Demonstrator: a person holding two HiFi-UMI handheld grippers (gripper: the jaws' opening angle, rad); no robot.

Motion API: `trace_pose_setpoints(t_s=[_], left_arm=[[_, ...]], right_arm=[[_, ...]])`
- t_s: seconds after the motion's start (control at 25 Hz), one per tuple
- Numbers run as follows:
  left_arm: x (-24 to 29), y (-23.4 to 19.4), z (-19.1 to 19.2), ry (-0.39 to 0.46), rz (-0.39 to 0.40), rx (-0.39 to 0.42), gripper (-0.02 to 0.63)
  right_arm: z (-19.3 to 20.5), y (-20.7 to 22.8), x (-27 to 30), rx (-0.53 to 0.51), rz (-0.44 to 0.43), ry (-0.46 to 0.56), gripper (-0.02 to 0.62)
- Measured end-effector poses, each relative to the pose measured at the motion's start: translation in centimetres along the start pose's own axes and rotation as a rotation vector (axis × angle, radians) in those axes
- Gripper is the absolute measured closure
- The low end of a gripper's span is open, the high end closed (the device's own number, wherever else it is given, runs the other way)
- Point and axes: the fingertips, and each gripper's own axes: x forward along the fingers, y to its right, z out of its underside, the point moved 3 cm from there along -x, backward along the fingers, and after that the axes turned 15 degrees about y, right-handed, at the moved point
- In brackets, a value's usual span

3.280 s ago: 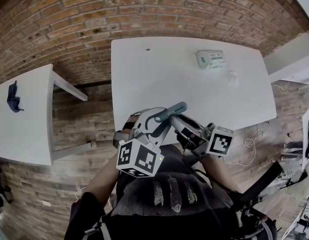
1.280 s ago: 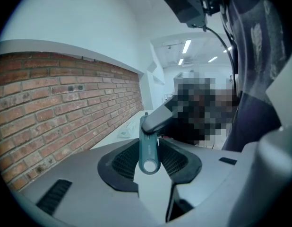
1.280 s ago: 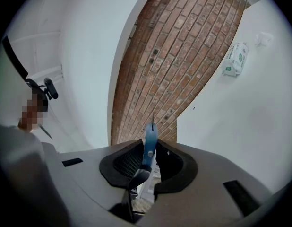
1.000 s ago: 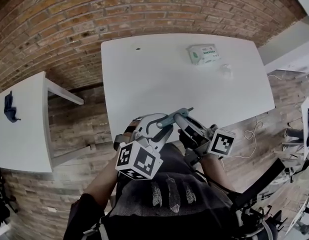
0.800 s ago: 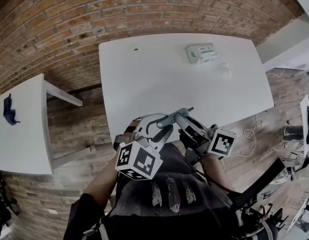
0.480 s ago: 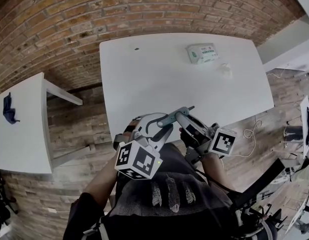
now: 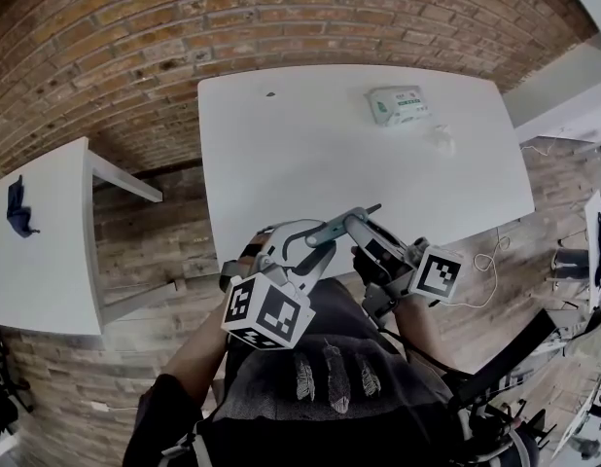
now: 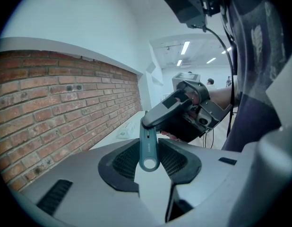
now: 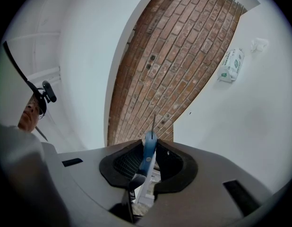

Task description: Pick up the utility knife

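Holding the knife point(image 7: 332, 229) between both grippers, you have it in the air over the near edge of the white desk point(image 7: 281, 144), around the middle. Your left gripper point(image 7: 318, 240) is closed on the knife's tail end, the end with the round hole, which sticks out between its jaws. Your right gripper point(image 7: 355, 226) is clamped around the front part, and a thin blade point(image 7: 371, 209) points out past its jaws. A white and green pack point(image 7: 399, 105) lies near the far edge, toward the right corner, well apart from the knife
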Motion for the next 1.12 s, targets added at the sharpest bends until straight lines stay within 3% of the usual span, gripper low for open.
trace_pose_setpoints(t_s=[0.4,0.76,1.0,1.12], left_arm=[[-0.2,0.1,0.2,-0.002,0.002,-0.006,0.488],[0.2,-0.1,0.0,-0.015,-0.002,0.042,0.486],[-0.2,-0.7,0.8,-0.027,-0.049,0.089,0.486],[-1.3,-2.1,0.8,-0.018,-0.109,0.091,0.486]], right_arm=[[-0.1,0.3,-0.2,0.012,0.009,0.003,0.512],[-0.4,0.3,-0.1,0.028,0.003,0.028,0.512],[-0.5,3.0,-1.3,0.170,0.087,0.101,0.512],[-2.4,3.6,-1.9,0.140,0.104,0.142,0.512]])
